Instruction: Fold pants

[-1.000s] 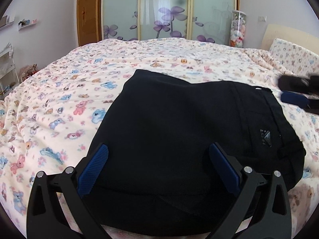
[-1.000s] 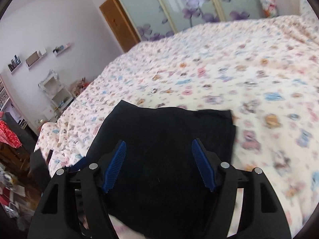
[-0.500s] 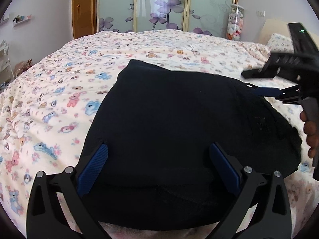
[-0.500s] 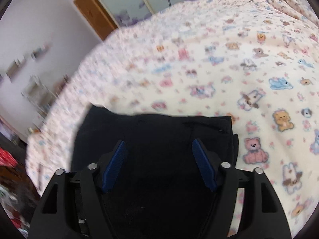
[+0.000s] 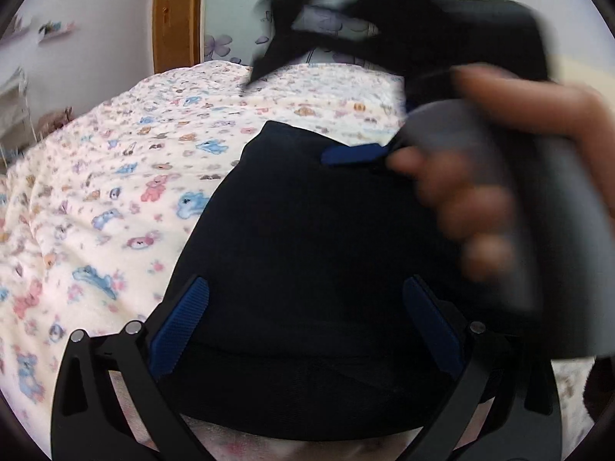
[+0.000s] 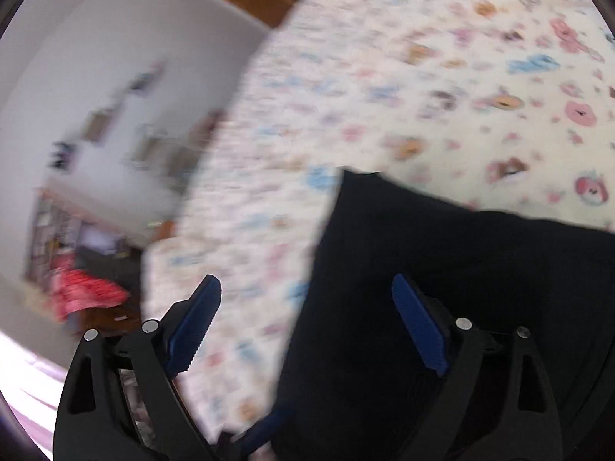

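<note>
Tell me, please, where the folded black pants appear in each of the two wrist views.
Left wrist view: the black pants fill the centre and lower middle, lying on the bed between the left gripper fingers.
Right wrist view: the pants fill the lower right.
Shared landmark: the animal-print bedspread.

pants (image 5: 307, 230) – plain black | bedspread (image 5: 115, 192) – cream, printed with pink, blue and orange cartoon animals | left gripper (image 5: 305, 322) – black frame, 2 blue ribbed pads | right gripper (image 6: 305, 322) – black frame, blue pads, grey handle | door (image 5: 177, 19) – orange-brown wood
</note>
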`<state>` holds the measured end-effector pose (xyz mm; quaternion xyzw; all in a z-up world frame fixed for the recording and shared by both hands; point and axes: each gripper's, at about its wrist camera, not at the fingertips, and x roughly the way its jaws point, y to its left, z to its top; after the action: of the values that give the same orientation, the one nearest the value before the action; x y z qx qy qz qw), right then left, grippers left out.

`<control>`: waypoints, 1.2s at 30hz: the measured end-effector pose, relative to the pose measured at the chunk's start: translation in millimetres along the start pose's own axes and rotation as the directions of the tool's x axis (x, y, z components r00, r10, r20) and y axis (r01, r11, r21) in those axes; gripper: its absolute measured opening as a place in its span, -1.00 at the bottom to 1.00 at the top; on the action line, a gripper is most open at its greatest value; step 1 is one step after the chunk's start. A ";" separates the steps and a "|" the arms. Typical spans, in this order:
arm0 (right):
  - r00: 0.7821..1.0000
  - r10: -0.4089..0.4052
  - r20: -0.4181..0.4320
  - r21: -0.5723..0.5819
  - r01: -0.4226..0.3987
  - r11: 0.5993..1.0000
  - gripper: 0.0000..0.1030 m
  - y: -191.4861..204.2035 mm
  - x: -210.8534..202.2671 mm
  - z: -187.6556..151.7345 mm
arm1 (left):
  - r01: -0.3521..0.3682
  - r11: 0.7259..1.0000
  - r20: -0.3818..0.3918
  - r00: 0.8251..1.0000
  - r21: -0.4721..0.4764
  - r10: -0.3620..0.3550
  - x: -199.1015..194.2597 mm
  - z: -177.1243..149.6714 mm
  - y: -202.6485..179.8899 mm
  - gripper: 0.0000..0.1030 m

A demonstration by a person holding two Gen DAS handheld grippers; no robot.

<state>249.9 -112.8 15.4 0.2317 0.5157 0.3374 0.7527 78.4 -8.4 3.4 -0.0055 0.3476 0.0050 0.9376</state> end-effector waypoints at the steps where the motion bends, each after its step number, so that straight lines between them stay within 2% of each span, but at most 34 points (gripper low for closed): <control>1: 1.000 -0.028 -0.010 -0.006 0.028 1.000 0.78 -4.3 7.6 3.1 | -0.014 1.000 -0.007 1.000 0.016 0.014 1.6 -0.6 -3.4 0.96; 6: 0.994 -0.064 -0.086 -0.091 0.056 0.994 0.79 1.3 12.6 6.7 | 0.034 0.999 -0.001 0.999 -0.021 -0.034 0.3 -0.5 2.3 0.96; 9: 0.994 -0.062 -0.086 -0.143 0.049 0.988 0.83 12.1 -20.0 -6.0 | 0.089 0.995 0.016 0.996 -0.044 -0.089 -5.3 2.4 8.8 0.96; 13: 0.995 -0.041 -0.088 -0.166 0.026 0.986 0.92 8.4 -79.7 -40.9 | 0.214 0.970 0.085 0.975 -0.118 -0.205 -19.6 9.2 26.2 0.96; 15: 0.995 -0.054 -0.087 -0.165 0.039 0.986 0.92 1.0 -105.6 -66.4 | 0.230 0.964 0.126 0.969 -0.133 -0.214 -25.3 11.9 32.4 0.96; 17: 0.995 -0.048 -0.086 -0.114 0.038 0.993 0.93 -15.9 -124.0 -92.1 | 0.242 0.961 0.127 0.966 -0.137 -0.225 -22.6 14.2 33.1 0.96; 20: 0.999 -0.009 -0.042 -0.055 0.007 0.998 0.88 -45.4 -133.6 -118.4 | 0.301 0.941 0.081 0.953 -0.153 -0.292 -6.9 18.3 36.4 0.96; 21: 1.000 0.027 0.008 -0.045 -0.026 0.999 0.85 -54.7 -137.1 -128.6 | 0.321 0.933 0.035 0.947 -0.165 -0.320 4.5 19.4 35.7 0.96; 24: 0.995 0.035 0.090 -0.099 -0.026 0.995 0.86 -53.8 -139.3 -143.1 | 0.289 0.947 -0.045 0.954 -0.141 -0.298 25.6 17.6 30.9 0.96; 25: 0.994 0.029 0.108 -0.109 -0.018 0.994 0.87 -50.6 -141.0 -144.8 | 0.276 0.953 -0.057 0.957 -0.123 -0.284 27.1 15.9 27.5 0.96; 26: 0.990 0.028 0.139 -0.119 -0.012 0.993 0.87 -45.9 -145.2 -146.9 | 0.279 0.953 -0.036 0.958 -0.119 -0.285 24.0 15.4 28.8 0.96; 27: 0.985 0.045 0.165 -0.118 -0.025 0.993 0.87 -45.3 -150.9 -147.3 | 0.307 0.943 -0.006 0.951 -0.127 -0.310 17.8 15.5 31.0 0.96; 28: 0.978 0.073 0.194 -0.111 -0.052 0.992 0.92 -47.3 -156.6 -149.2 | 0.352 0.926 0.016 0.935 -0.134 -0.353 13.8 17.3 35.3 0.96; 30: 0.954 0.143 0.262 -0.069 -0.130 0.989 0.97 -59.0 -173.7 -148.3 | 0.481 0.863 0.079 0.876 -0.151 -0.475 -3.1 22.9 44.0 0.96; 31: 0.949 0.144 0.280 -0.039 -0.139 0.990 0.97 -65.3 -183.1 -144.4 | 0.521 0.842 0.110 0.853 -0.139 -0.510 -10.9 28.2 46.4 0.96; 32: 0.944 0.148 0.296 -0.023 -0.147 0.989 0.97 -70.5 -191.2 -141.4 | 0.539 0.835 0.125 0.841 -0.115 -0.526 -14.0 35.8 46.0 0.96; 34: 0.922 0.169 0.348 0.007 -0.183 0.983 0.97 -81.9 -205.9 -137.6 | 0.553 0.829 0.100 0.832 -0.080 -0.546 -6.7 58.5 42.4 0.96; 35: 0.915 0.178 0.361 0.025 -0.200 0.979 0.97 -86.0 -210.1 -137.4 | 0.563 0.822 0.072 0.826 -0.087 -0.558 2.0 67.1 41.4 0.96; 36: 0.910 0.192 0.367 0.056 -0.228 0.972 0.97 -92.2 -212.7 -135.6 | 0.575 0.809 0.012 0.816 -0.122 -0.578 19.4 76.7 41.1 0.96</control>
<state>97.1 -332.8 34.1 0.3799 0.3573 0.3430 0.7812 142.6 33.8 48.7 -0.1671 0.3405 -0.2586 0.8884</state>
